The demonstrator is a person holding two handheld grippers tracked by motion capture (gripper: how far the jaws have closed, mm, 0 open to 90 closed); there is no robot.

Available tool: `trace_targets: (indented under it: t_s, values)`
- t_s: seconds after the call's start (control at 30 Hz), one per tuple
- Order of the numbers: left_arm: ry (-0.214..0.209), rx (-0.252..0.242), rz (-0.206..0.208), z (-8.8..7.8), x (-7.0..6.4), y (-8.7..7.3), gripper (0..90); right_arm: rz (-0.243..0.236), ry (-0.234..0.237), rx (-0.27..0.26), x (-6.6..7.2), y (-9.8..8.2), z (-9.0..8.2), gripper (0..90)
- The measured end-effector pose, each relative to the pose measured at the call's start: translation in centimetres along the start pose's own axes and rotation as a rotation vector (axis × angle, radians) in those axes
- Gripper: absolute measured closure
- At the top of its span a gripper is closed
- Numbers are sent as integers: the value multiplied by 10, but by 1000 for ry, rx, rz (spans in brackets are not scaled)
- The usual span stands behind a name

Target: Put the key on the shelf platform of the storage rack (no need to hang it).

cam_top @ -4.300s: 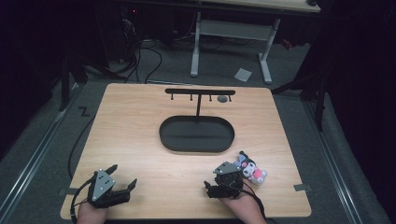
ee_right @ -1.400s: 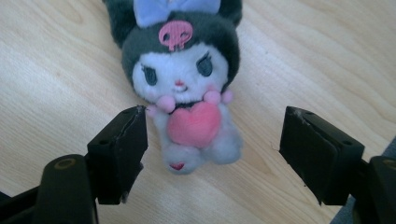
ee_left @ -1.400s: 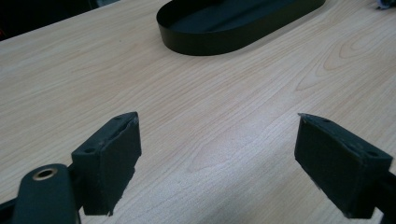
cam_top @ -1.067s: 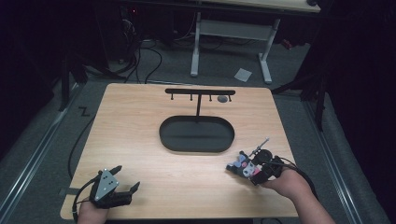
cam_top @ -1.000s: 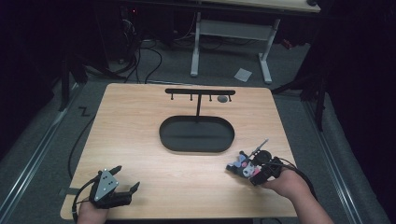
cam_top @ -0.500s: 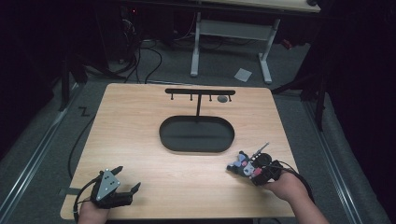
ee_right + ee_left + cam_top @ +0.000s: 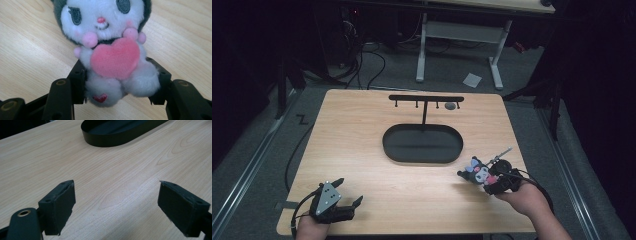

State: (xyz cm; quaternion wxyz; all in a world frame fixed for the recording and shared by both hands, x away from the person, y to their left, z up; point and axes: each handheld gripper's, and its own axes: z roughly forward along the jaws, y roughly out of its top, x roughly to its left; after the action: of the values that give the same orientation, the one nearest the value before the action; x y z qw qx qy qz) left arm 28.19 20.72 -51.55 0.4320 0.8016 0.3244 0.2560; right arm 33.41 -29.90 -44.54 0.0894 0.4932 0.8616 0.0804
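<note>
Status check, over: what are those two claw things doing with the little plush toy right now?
Right gripper: jaws just closed on plush toy, gripping its lower body. Left gripper: jaws open, holding nothing, over bare table. Black tray with hook stand beyond, nothing between.

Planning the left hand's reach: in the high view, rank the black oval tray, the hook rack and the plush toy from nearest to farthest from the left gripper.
From the left gripper:
1. Black oval tray, mid-table.
2. Plush toy, far right, in the right gripper.
3. Hook rack, at the table's back edge.

A black oval tray [image 7: 422, 144] sits at the centre of the frame on the light wooden table [image 7: 362, 125]. Just above it stands a black T-shaped hook rack [image 7: 426, 99]. Tangled cables [image 7: 362, 55] lie on the grey floor at upper left.
</note>
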Motion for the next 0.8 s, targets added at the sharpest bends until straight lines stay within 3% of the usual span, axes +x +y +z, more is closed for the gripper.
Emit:
trace_targets:
  t_s: [0.13, 0.8]
  values:
    - [1, 1, 0, 0, 0, 0, 152, 13, 6, -23, -1, 3, -11, 452]
    - [2, 3, 5, 3, 0, 1, 152, 91, 15, -64, -5, 10, -34, 452]
